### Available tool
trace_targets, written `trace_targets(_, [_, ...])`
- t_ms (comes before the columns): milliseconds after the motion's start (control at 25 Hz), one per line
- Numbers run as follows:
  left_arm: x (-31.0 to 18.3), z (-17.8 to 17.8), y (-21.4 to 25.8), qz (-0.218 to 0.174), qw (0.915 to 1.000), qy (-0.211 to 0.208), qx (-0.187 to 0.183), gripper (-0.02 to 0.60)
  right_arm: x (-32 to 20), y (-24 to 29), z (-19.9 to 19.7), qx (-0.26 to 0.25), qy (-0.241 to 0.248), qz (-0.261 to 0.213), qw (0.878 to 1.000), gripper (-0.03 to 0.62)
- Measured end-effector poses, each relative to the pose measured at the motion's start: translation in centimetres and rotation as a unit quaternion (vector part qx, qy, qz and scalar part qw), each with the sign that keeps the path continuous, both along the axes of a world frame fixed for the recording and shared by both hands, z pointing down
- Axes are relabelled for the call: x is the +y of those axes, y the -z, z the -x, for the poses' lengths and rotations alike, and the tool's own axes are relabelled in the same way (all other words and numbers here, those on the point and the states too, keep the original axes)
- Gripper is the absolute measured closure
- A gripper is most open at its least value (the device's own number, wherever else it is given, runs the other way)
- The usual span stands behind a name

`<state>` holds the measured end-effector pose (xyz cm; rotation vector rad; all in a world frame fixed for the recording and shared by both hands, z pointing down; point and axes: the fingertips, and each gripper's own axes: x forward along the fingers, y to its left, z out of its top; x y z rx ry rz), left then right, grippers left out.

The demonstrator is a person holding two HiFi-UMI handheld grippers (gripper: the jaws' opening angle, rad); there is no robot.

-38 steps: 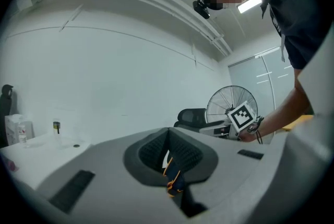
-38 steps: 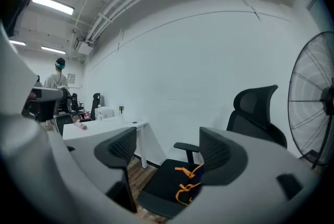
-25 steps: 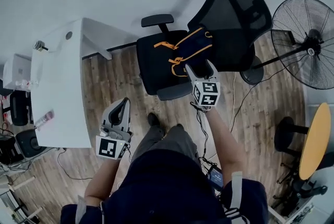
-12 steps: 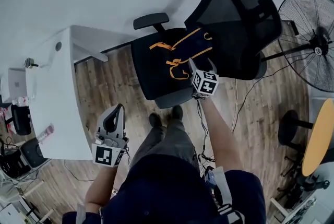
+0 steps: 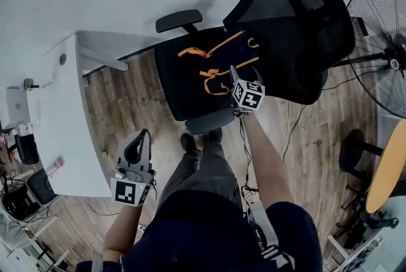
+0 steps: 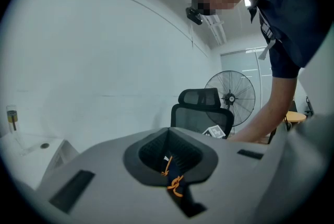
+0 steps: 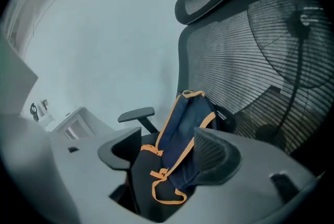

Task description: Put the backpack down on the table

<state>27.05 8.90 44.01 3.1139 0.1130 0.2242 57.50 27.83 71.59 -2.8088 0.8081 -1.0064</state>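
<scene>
**Head view.** A dark navy fabric backpack with orange straps [image 5: 212, 61] lies on the seat of a black mesh-backed office chair [image 5: 304, 23], with its top leaning on the backrest. The right hand-held gripper [image 5: 231, 76] is at the front of the chair seat, by the backpack's lower edge. The left hand-held gripper [image 5: 141, 137] hangs well to the left of the chair, just beside a white bench [image 5: 63, 131]. The backpack is well apart from that bench.

**Left gripper view.** The left hand-held gripper [image 6: 169, 131] is clenched tip to tip and holds nothing. The chair [image 6: 201, 113] stands far beyond it.

**Right gripper view.** The jaws of the right hand-held gripper [image 7: 169, 152] stand released and have just been closing. The backpack [image 7: 185, 129] on the chair seat fills the gap between them, and neither pad is seen pressing on it. The chair's armrest [image 7: 135, 114] stands left of the backpack.
</scene>
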Motion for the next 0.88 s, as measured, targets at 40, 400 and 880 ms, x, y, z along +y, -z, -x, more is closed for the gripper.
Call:
trace_targets(40, [0.0,-0.1,-0.3,0.001,1.0,0.0,-0.004,0.58,0.1,-0.5,-0.2,-0.002,-0.002,0.0,1.0,0.275])
trace_targets(400, [-0.6,0.3,-2.9,0.0,0.9987,0.012,-0.049,0.58,0.9,-5.1,-2.2,-0.052,-0.052,-0.029,0.997,0.306])
trace_targets(880, [-0.9,0.4,-5.7,-0.004,0.9965,0.024,-0.08,0.58,0.1,-7.9,-5.3,-0.046,-0.066,-0.045,0.996,0.392])
